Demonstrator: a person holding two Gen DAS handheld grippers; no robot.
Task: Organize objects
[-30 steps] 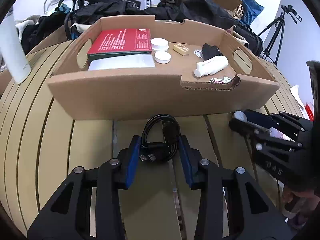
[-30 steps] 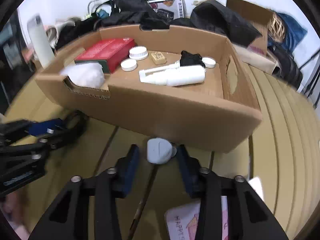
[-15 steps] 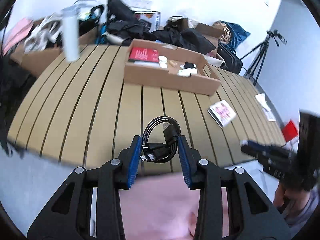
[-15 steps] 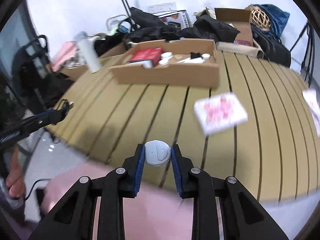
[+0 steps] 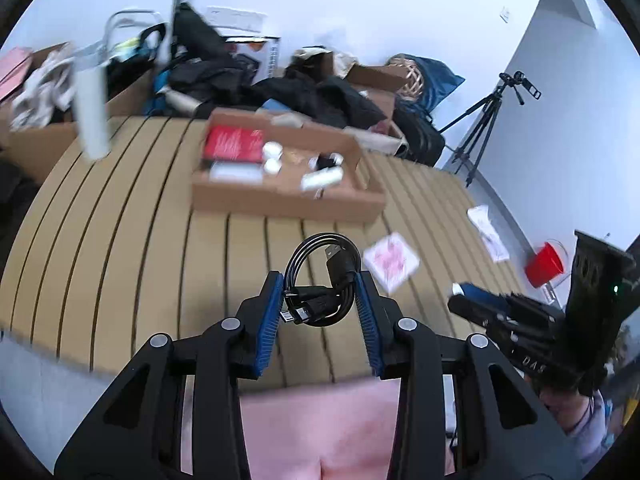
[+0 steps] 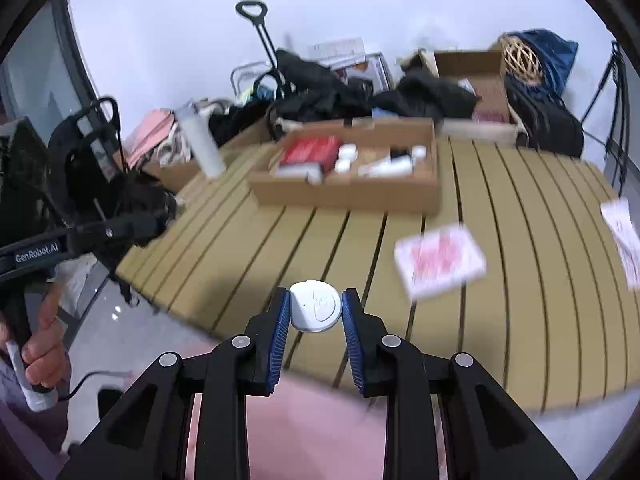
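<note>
The left gripper (image 5: pixel 320 304) is closed on a coiled black USB cable (image 5: pixel 322 280) and the right gripper (image 6: pixel 316 314) pinches a white round charger (image 6: pixel 315 306), both low-centre, far from the cardboard box (image 6: pixel 348 192); the loose coil could slip.

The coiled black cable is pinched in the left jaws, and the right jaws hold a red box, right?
Not quite. The right gripper holds a small white round device, as the right wrist view shows. The coiled black cable is indeed pinched in the left gripper.
</note>
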